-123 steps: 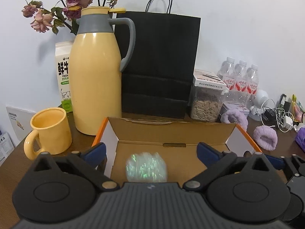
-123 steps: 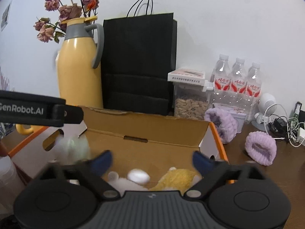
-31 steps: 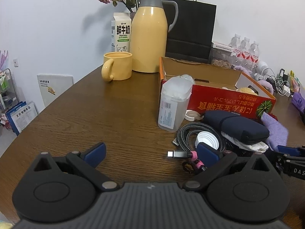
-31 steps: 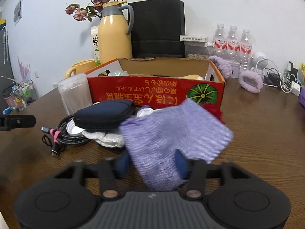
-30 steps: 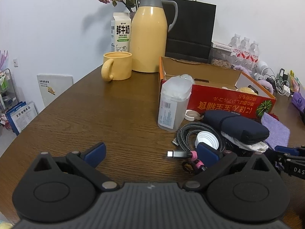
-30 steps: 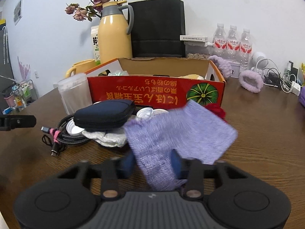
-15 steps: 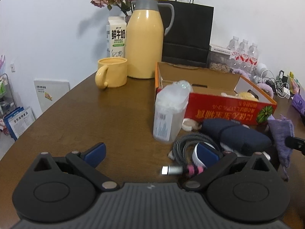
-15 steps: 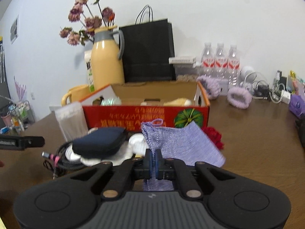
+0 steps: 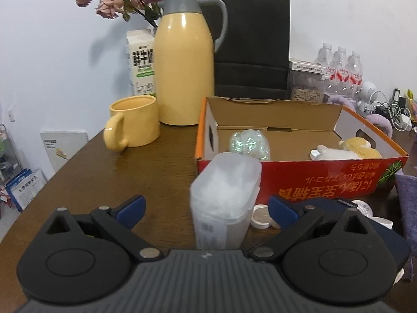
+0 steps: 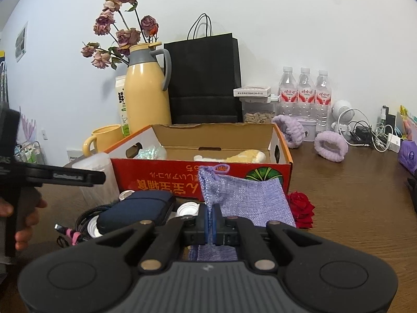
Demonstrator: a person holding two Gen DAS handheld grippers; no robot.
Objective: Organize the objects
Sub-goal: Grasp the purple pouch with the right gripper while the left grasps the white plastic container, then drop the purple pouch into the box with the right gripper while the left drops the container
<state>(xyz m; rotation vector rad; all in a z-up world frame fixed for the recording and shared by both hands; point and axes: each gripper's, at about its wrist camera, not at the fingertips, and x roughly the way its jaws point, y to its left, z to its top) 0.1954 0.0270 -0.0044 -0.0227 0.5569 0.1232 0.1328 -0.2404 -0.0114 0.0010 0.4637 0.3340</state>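
Observation:
My right gripper (image 10: 210, 216) is shut on a purple knit pouch (image 10: 242, 195) and holds it up in front of the red cardboard box (image 10: 182, 174). My left gripper (image 9: 206, 208) is open with a clear plastic container (image 9: 224, 198) between its fingers, untouched. The red box (image 9: 325, 180) holds an iridescent ball (image 9: 249, 144) and plush toys (image 9: 346, 151). A navy case (image 10: 135, 210), a coiled cable (image 10: 75, 224), white caps (image 10: 186, 210) and a red rose (image 10: 299, 206) lie on the table in front of the box.
A yellow thermos (image 9: 185, 73), yellow mug (image 9: 133, 125), milk carton (image 9: 140, 65) and black paper bag (image 9: 252, 49) stand behind the box. Water bottles (image 10: 305, 91), a seed jar (image 10: 256, 109), purple scrunchies (image 10: 331, 146) and chargers (image 10: 375, 135) crowd the back right.
My left gripper has moved forward up to the clear container. My right gripper, shut on the purple pouch, has lifted it higher and nearer the box.

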